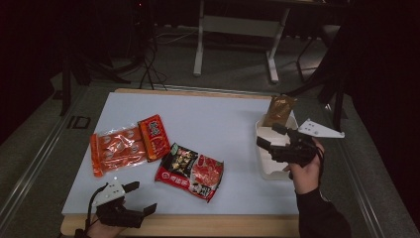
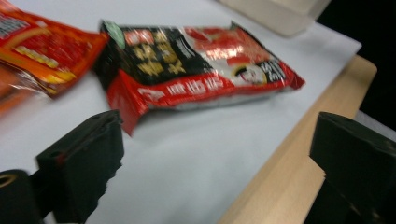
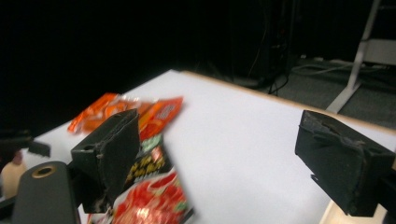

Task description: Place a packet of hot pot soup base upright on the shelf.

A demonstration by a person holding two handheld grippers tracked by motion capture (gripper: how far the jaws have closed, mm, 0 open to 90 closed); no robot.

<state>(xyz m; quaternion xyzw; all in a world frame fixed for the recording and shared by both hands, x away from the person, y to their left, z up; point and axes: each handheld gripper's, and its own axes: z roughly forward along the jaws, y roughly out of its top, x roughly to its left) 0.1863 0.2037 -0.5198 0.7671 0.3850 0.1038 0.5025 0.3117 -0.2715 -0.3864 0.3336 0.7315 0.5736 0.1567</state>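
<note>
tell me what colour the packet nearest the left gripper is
Red and black noodle packet, clearest in the left gripper view.

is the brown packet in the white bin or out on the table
In. The shiny brown foil packet stands at the far end of the white rectangular plastic bin, leaning on its rim, off the white table.

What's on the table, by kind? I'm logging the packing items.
Orange snack packets: 1
Red-and-black noodle packets: 1
Brown packets, standing in the tray: 1
White trays: 1
Total: 4

black jaws, grey plate, dark sleeve (image 1: 321, 218)
</note>
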